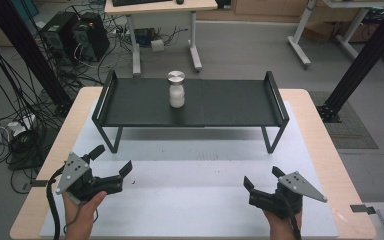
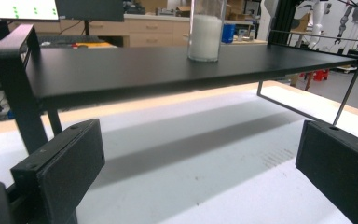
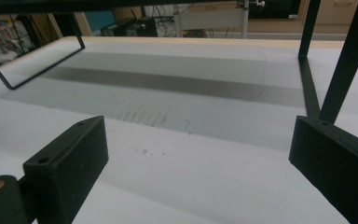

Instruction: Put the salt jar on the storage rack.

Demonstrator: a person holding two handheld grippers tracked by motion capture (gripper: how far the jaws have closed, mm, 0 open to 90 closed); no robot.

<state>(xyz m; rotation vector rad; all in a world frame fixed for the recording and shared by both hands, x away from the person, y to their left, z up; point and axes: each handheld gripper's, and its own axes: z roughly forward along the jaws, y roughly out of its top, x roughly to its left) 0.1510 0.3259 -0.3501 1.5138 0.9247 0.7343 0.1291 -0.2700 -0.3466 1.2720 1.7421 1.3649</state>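
While I watch from the high view, both hands rest at the near edge of the desk.
Left gripper (image 1: 114, 159): jaws spread wide with nothing between them, held low over the white mat and angled toward the middle of the desk; I see my left hand (image 1: 82, 212) wrapped around its body.
Right gripper (image 1: 263, 177): jaws also parted and empty, just above the mat, with my right hand (image 1: 280, 225) behind it.
Mat (image 1: 190, 200): white, covering most of the desk top, bare between the two grippers.
Black shelf (image 1: 220, 102): a low raised stand on thin legs, set across the far half of the desk, well apart from both grippers; in the left gripper view its top sits above jaw level.
Jar (image 1: 176, 89): clear, with a silver lid and white contents, upright on the shelf, a little left of its centre; I see its lower part in the left gripper view (image 2: 206, 31).
Desk (image 1: 325, 145): light wood edge showing around the mat.
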